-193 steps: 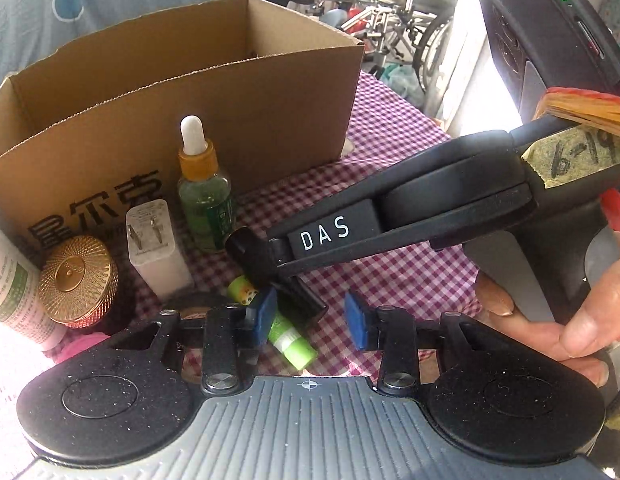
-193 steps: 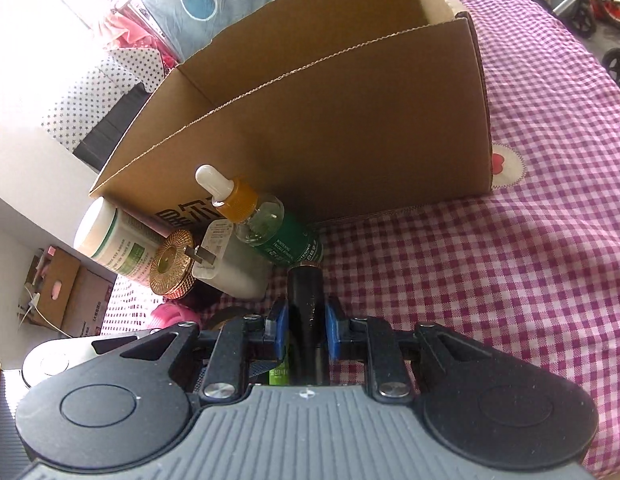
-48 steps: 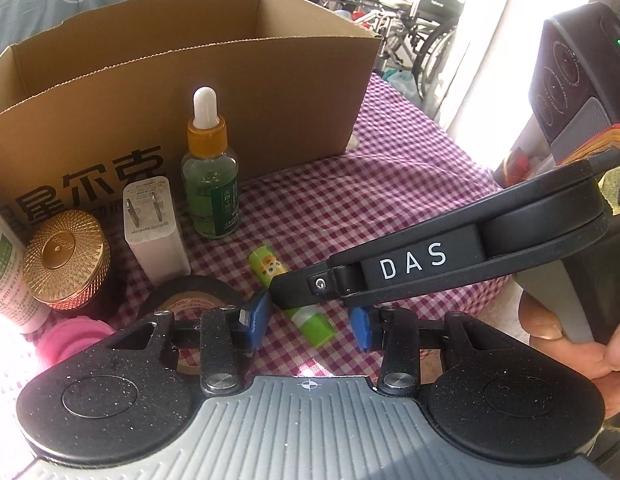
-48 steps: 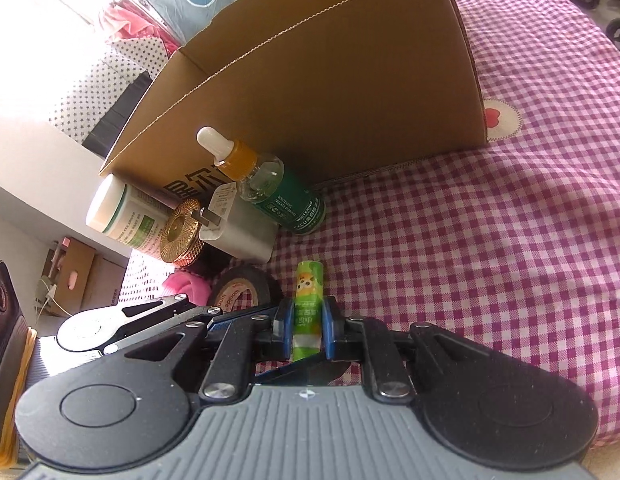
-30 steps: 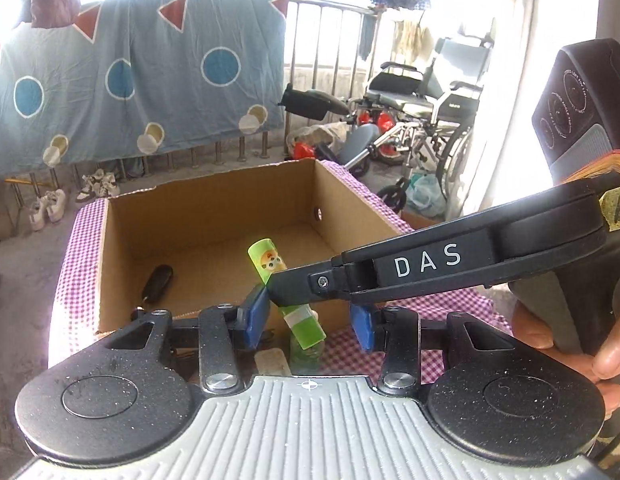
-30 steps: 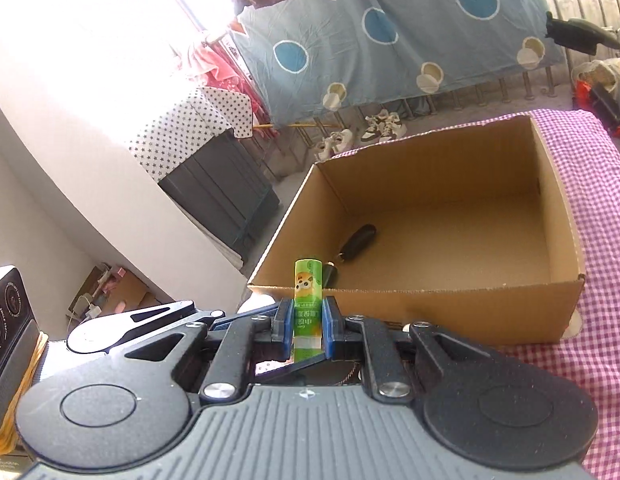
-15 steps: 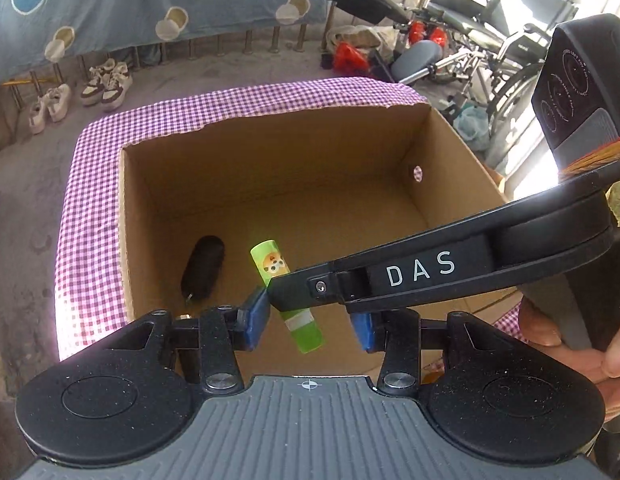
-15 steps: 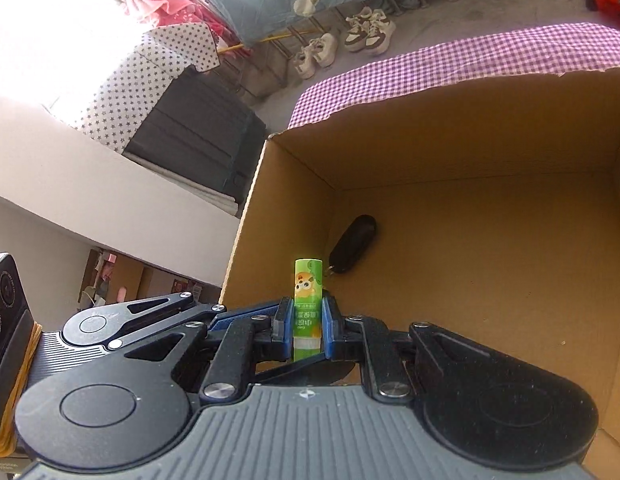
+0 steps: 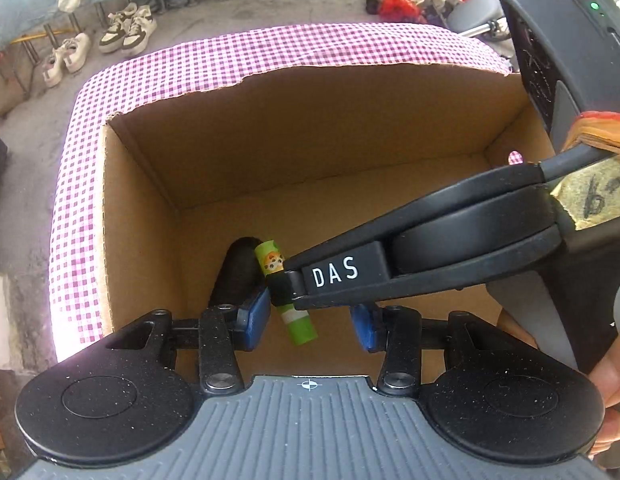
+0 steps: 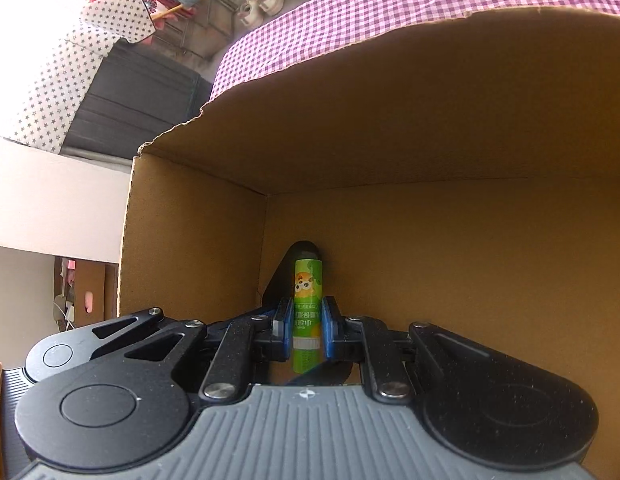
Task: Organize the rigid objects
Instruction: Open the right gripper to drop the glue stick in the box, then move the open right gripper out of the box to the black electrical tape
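My right gripper (image 10: pixel 305 326) is shut on a small green tube with a cartoon face (image 10: pixel 307 312). It holds the tube low inside the open cardboard box (image 10: pixel 430 128), near the box's left wall. A black tube (image 10: pixel 305 251) lies on the box floor just behind the green tube. In the left wrist view the right gripper (image 9: pixel 283 290) reaches in from the right with the green tube (image 9: pixel 297 326), over the black tube (image 9: pixel 237 272). My left gripper (image 9: pixel 310 320) is open and empty above the box's near edge (image 9: pixel 105 240).
The box stands on a purple-and-white checked cloth (image 9: pixel 181 68). Beyond the table's far edge, shoes (image 9: pixel 125 28) lie on the ground. A dark cabinet with a star-patterned cover (image 10: pixel 121 92) stands to the left.
Both grippers have moved lower into the box. The green tube, still held by my right gripper, is now close to the black tube on the box floor.
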`<act>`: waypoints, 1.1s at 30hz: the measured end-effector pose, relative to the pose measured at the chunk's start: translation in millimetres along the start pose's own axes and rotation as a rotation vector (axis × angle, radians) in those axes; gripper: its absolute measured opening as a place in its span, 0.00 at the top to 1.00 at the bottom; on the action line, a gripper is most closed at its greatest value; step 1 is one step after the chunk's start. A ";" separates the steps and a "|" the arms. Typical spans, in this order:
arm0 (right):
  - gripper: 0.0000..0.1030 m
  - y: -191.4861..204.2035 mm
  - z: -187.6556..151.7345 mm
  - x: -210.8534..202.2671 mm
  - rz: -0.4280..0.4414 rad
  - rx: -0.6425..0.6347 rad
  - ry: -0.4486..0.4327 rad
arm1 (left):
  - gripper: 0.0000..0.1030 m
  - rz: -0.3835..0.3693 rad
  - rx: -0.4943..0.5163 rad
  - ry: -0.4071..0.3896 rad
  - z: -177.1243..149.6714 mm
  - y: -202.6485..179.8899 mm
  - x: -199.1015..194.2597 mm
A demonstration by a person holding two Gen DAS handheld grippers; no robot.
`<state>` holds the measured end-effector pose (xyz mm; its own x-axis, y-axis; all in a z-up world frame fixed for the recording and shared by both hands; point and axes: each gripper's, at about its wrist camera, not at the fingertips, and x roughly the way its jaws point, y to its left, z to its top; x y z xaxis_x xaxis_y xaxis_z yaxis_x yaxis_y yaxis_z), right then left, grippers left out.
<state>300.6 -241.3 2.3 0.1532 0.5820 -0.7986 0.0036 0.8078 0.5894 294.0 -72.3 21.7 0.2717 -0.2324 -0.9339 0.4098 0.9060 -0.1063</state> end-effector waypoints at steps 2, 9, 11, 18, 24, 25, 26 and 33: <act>0.84 2.9 1.9 6.1 -0.008 -0.009 0.003 | 0.57 0.019 0.003 -0.011 -0.3 -1.8 -3.6; 0.82 2.7 4.0 0.7 -0.015 -0.018 0.004 | 0.51 0.005 -0.012 -0.039 -9.4 -5.2 -20.4; 0.74 3.3 0.3 -7.8 -0.009 -0.008 -0.008 | 0.48 0.005 -0.003 -0.065 -12.9 -9.4 -28.2; 0.61 10.4 -27.5 -67.8 0.026 -0.040 -0.130 | 0.45 -0.026 0.016 -0.157 -35.3 -22.2 -68.5; 0.61 16.2 -84.4 -137.0 0.091 -0.101 -0.269 | 0.43 -0.069 0.063 -0.283 -71.0 -32.6 -118.1; 0.61 15.6 -100.7 -151.4 0.101 -0.112 -0.303 | 0.41 -0.078 0.076 -0.307 -79.6 -35.9 -126.8; 0.61 15.3 -112.9 -160.7 0.107 -0.120 -0.327 | 0.40 -0.084 0.085 -0.324 -87.4 -39.9 -133.6; 0.54 4.1 -237.6 -203.7 0.118 -0.152 -0.584 | 0.34 -0.165 0.145 -0.412 -150.3 -60.8 -142.4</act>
<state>34.7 -334.5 138.5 0.6602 0.5561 -0.5048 -0.1812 0.7702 0.6115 99.5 -41.1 109.8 0.5042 -0.5167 -0.6920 0.5859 0.7933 -0.1654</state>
